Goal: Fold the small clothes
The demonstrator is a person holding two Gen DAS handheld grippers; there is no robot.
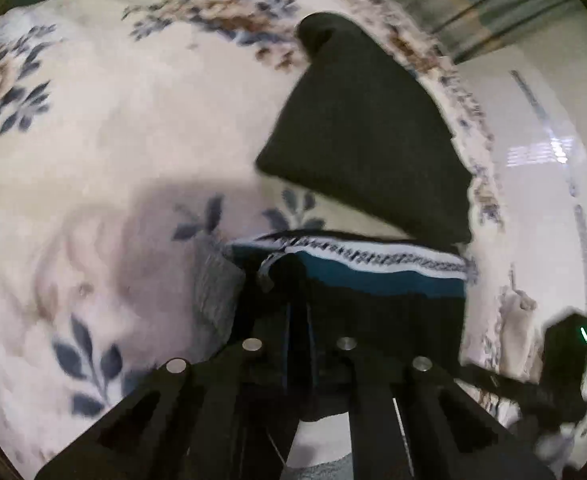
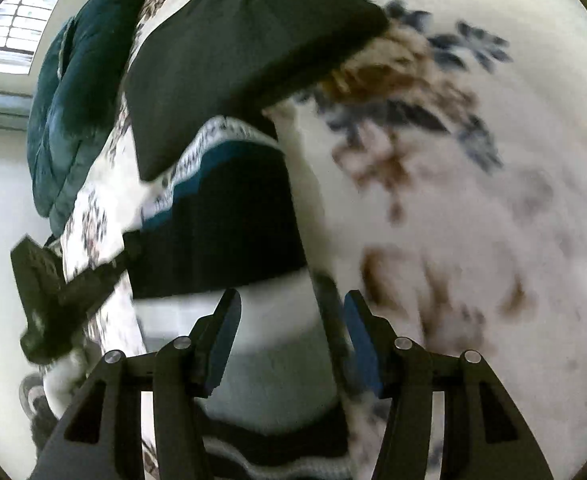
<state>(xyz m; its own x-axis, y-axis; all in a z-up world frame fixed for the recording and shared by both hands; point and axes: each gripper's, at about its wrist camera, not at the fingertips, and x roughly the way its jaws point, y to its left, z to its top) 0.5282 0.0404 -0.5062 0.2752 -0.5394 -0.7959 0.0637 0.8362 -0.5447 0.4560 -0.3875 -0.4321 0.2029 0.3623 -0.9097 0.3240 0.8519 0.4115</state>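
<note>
Over to the left wrist view: cream floral bedspread point(image 1: 113, 128) filling the left side, blurred. Further right, a black folded garment point(image 1: 373, 128) lying flat near the bedspread's edge. Just below it, a dark garment with a teal stripe and a white patterned band point(image 1: 373, 276), touching the black one. Left gripper point(image 1: 297, 276) angled down onto that band, jaws closed right up, tips lost against the dark cloth. Cannot tell whether any fabric is pinched there.

Now the right wrist view: window point(image 2: 13, 20) at far left, then a teal quilted cushion point(image 2: 73, 100) at the bedspread's edge. Below that, the left gripper point(image 2: 41, 300) again, reaching in to the left edge of the striped garment point(image 2: 221, 216). Black folded garment point(image 2: 245, 32) above, overlapping its banded end. Bottom centre, right gripper point(image 2: 291, 300) pointing steeply down, jaws partly apart, blue pads point(image 2: 361, 332) clear of everything. Underneath, a white and grey cloth point(image 2: 277, 360), not gripped. Rightwards, just smeared floral bedspread point(image 2: 473, 200).
</note>
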